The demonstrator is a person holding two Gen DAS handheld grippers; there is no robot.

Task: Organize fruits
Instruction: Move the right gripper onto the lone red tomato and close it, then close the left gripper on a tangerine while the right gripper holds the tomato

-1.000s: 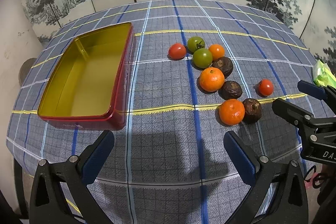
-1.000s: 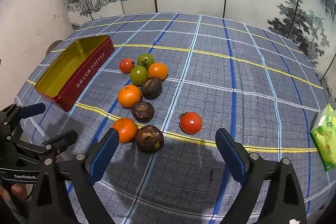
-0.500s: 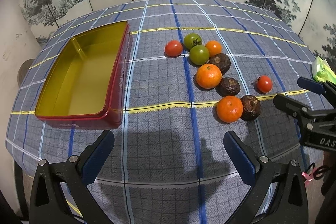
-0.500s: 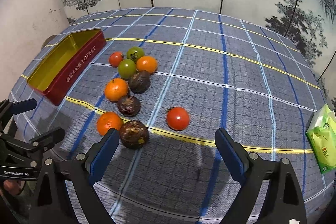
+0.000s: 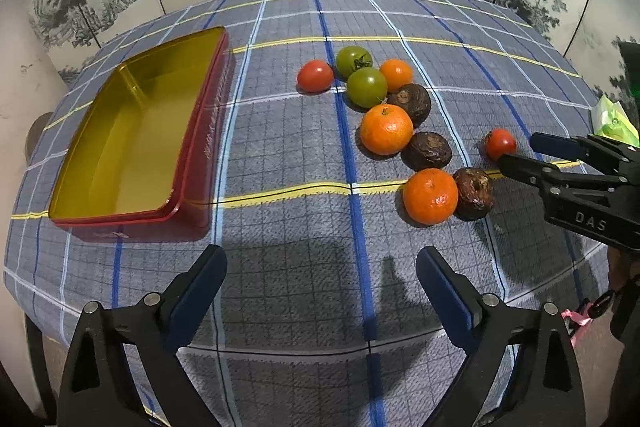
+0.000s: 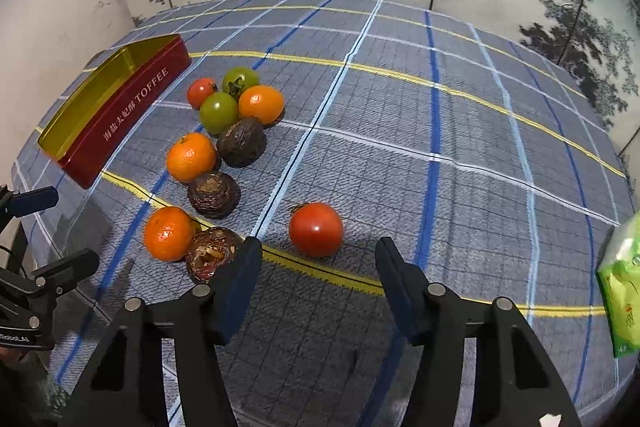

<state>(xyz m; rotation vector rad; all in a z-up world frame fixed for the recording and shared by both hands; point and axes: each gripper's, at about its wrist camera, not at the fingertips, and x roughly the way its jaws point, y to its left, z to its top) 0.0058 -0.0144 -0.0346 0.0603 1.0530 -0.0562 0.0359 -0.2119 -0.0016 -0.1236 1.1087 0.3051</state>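
left gripper point(image 5: 320, 291) agape, right gripper point(image 6: 318, 279) seemingly likewise

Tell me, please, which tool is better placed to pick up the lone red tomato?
The right tool: it is open with the lone red tomato just ahead of its fingers. The left tool faces bare cloth.

Left claw point(image 5: 320, 291) hovers wide open over the checked surface point(image 5: 280, 131), nothing between its pads. The gold-lined red tin point(image 5: 132, 143) sits empty to the left. Right claw point(image 5: 520, 153), jaws parted, reaches in beside the lone red tomato point(image 5: 500, 143), near the brown fruit point(image 5: 474, 193) touching a tangerine point(image 5: 430, 195).
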